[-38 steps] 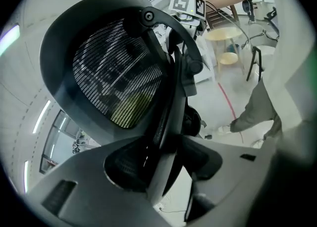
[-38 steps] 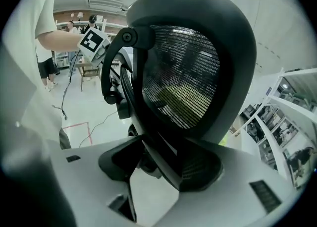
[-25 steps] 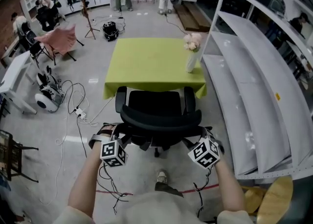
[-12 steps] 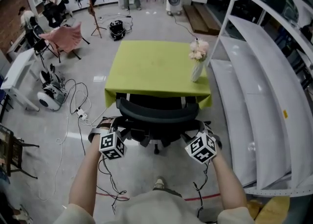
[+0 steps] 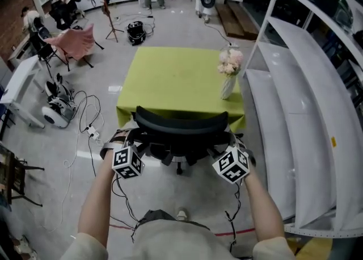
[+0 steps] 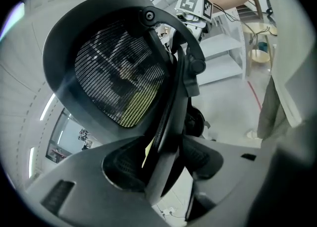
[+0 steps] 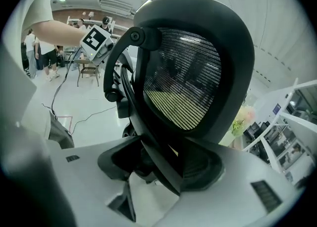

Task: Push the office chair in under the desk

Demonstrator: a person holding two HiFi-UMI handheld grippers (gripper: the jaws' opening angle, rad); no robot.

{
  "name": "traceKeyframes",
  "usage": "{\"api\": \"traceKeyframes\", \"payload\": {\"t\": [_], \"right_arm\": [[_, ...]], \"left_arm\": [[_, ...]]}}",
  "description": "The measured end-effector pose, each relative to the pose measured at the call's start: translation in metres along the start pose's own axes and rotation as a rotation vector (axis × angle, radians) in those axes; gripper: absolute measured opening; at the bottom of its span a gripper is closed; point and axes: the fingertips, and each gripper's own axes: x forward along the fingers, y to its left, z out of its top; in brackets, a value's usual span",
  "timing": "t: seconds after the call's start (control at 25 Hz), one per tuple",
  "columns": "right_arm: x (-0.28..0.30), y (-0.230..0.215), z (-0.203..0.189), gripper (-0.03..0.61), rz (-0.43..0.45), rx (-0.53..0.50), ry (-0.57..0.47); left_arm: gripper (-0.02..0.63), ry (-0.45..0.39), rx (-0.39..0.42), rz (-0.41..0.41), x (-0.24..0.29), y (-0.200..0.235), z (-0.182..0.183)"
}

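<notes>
A black mesh-back office chair (image 5: 181, 121) stands at the near edge of a desk under a lime-green cloth (image 5: 176, 77); its seat is hidden beneath the cloth's edge. My left gripper (image 5: 134, 139) clamps the left side of the chair's back frame (image 6: 171, 122). Its jaws have just been opening a little, and the frame still sits between them. My right gripper (image 5: 229, 141) is shut on the right side of the back frame (image 7: 148, 146). Each gripper view is filled by the mesh backrest (image 6: 119, 72) (image 7: 188, 77) and shows the other gripper's marker cube.
A vase of pale flowers (image 5: 229, 77) stands on the desk's right corner. Long white shelves (image 5: 306, 111) run close along the right. Cables (image 5: 85, 134) and a white device (image 5: 54, 114) lie on the floor at left. People and stands are at the far end.
The chair has rolled forward toward the desk: its seat and armrests, visible before, are now under the cloth's edge. Both grippers have travelled forward with the backrest.
</notes>
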Motion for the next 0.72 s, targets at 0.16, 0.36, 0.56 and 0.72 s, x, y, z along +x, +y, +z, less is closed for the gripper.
{"api": "traceKeyframes", "payload": {"t": [0.16, 0.36, 0.56, 0.72], "right_arm": [[0.015, -0.017, 0.005, 0.245, -0.014, 0.004, -0.006], [0.034, -0.040, 0.014, 0.247, -0.027, 0.013, -0.003], [0.052, -0.059, 0.021, 0.249, -0.037, 0.018, -0.006], [0.062, -0.073, 0.022, 0.252, -0.055, 0.025, -0.010]], "left_arm": [[0.221, -0.001, -0.008, -0.006, 0.016, 0.019, -0.002], [0.224, -0.009, -0.007, 0.001, 0.037, 0.046, -0.005], [0.230, -0.030, -0.003, 0.006, 0.055, 0.068, -0.008], [0.230, -0.037, 0.008, 0.014, 0.068, 0.082, -0.007]]}}
